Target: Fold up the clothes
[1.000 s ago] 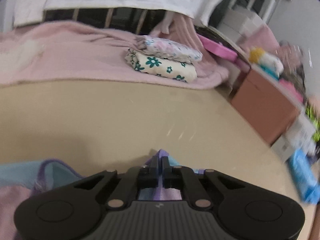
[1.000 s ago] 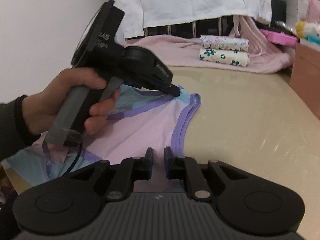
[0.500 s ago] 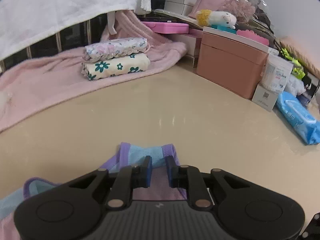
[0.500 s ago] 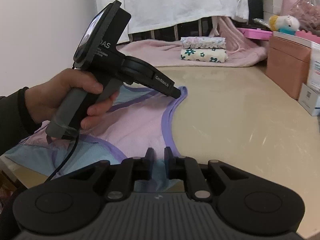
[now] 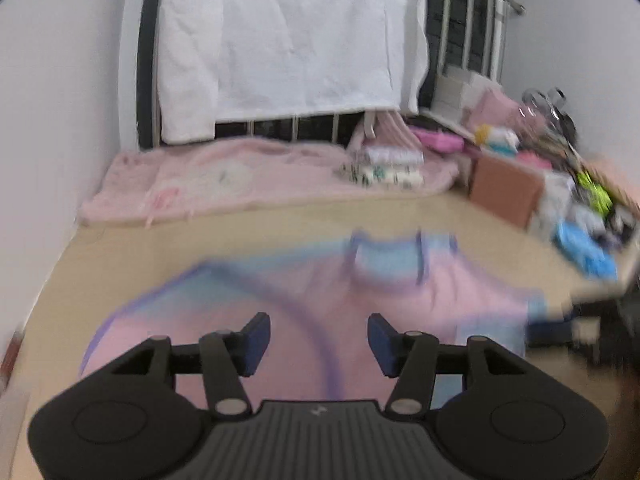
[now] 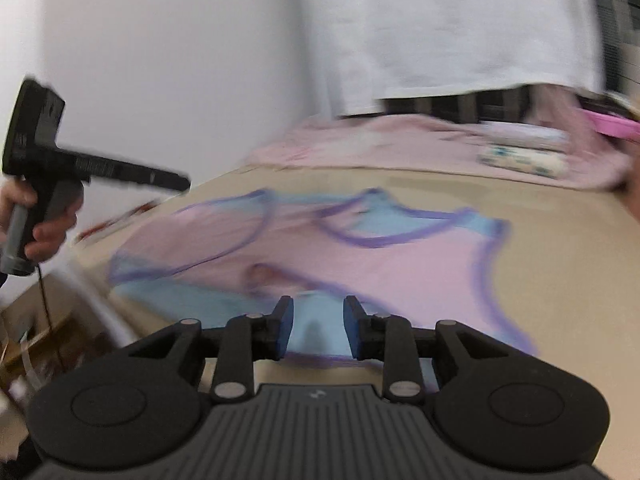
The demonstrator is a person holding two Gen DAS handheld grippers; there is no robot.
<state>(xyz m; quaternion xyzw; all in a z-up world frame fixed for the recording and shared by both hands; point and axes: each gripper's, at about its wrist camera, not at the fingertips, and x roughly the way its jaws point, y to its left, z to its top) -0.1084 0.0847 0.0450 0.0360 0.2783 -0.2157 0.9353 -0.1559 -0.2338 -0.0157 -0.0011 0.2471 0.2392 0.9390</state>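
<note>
Pink knit with purple binding and blue panels: one sleeveless top, item in hand, lying spread flat on the beige tabletop, neckline toward the far wall, hem toward me. I judge its long axis to run from my side away toward the far wall, roughly along the line both grippers point. My right gripper sits at the near hem, jaws having just been opening, parted with blue cloth showing in the gap but the pads not pressing it; I count it as released. My left gripper hovers over the garment's near part, jaws having just been opening too, wide apart and nothing between them. In the right wrist view the left hand with its tool stands off past the top's left edge, clear of the fabric. I judge the right gripper the nearer to a graspable edge; the coming fold turns on the hem lying just ahead of those fingers. Count beyond: one pink blanket along the far edge of the table, two folded floral garments stacked on it, one white sheet hung on the rail, one brown box among blurred clutter at the right.
</note>
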